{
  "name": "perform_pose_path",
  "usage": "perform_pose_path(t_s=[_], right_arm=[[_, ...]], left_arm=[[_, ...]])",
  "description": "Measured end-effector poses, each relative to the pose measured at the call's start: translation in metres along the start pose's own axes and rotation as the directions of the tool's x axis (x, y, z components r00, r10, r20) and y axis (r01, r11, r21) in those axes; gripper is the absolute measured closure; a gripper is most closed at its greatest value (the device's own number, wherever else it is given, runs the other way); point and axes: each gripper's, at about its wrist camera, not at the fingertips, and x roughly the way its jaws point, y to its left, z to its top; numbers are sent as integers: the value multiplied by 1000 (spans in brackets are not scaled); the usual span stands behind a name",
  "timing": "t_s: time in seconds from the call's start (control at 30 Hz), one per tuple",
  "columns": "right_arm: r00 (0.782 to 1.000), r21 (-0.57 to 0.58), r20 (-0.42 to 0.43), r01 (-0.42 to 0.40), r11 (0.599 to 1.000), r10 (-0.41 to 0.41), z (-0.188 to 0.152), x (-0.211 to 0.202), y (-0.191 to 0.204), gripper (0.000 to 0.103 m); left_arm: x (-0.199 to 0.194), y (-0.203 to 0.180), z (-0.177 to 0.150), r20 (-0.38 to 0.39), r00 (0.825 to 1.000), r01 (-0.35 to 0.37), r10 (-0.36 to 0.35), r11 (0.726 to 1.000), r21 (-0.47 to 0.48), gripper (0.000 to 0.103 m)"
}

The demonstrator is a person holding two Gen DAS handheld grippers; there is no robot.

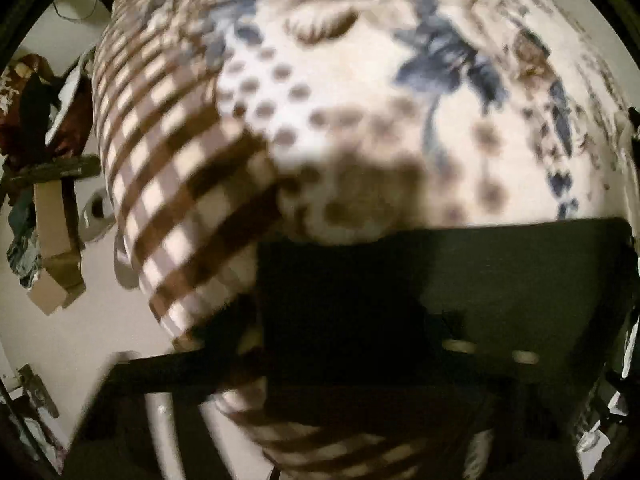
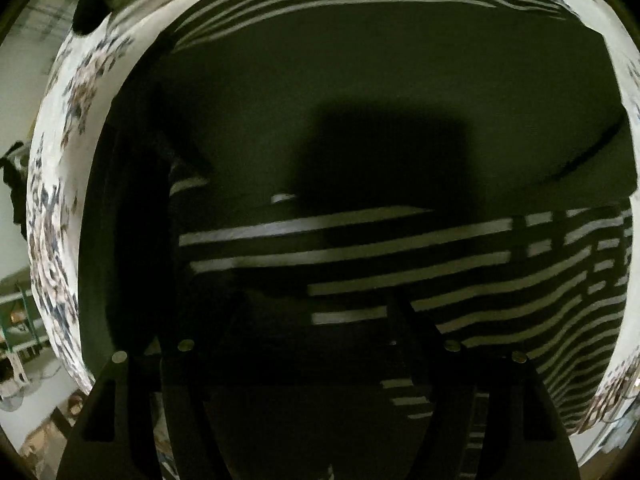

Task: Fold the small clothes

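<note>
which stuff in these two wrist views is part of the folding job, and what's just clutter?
Job:
- dark garment with white stripes
- patterned bed cover it lies on
- left gripper, right gripper

Lying about:
- cardboard box on the floor
- heap of clothes beside it

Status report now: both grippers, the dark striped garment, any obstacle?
Left gripper: blurred, state unclear. Right gripper: open above the dark striped garment, holding nothing. Garment flat on the patterned bedcover. No obstacle on it.
</note>
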Motion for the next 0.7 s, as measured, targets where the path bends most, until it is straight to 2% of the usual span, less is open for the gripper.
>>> perform_pose_path(t_s=[0.03,0.13,0.27,0.43,0.5,0.57,0.63,0.67,0.7], right_arm=[[1000,-17,-1,-2,1000,2,-1,0,7,31],[1000,-63,7,-8,998,9,-4,-3,26,31],[999,-103,23,-24,994,27,-6,-9,53,31],[999,-126,20,-45,991,48,2,-2,84,31],[999,-129,23,-45,991,49,6,2,93,31],[999,-125,15,-38,991,40,10,9,101,31],[999,-112,8,-34,993,35,13,13,103,31],[999,-104,11,-34,994,36,14,15,105,29],[999,-100,16,-30,995,32,15,15,105,24]], left_arm=[[-9,-6,2,23,1000,-10,9,1000,16,93],[-49,-10,10,113,993,23,-24,1000,6,94],[-101,-10,51,246,966,81,-75,997,-16,94],[-99,-1,124,342,936,111,-89,993,-45,93],[-84,-3,145,340,937,96,-77,995,-38,93],[-62,2,157,300,950,112,-90,992,-57,88],[-45,12,159,239,962,156,-128,983,-100,87],[-36,24,156,203,964,206,-173,966,-156,87],[-33,34,148,197,958,250,-210,946,-207,87]])
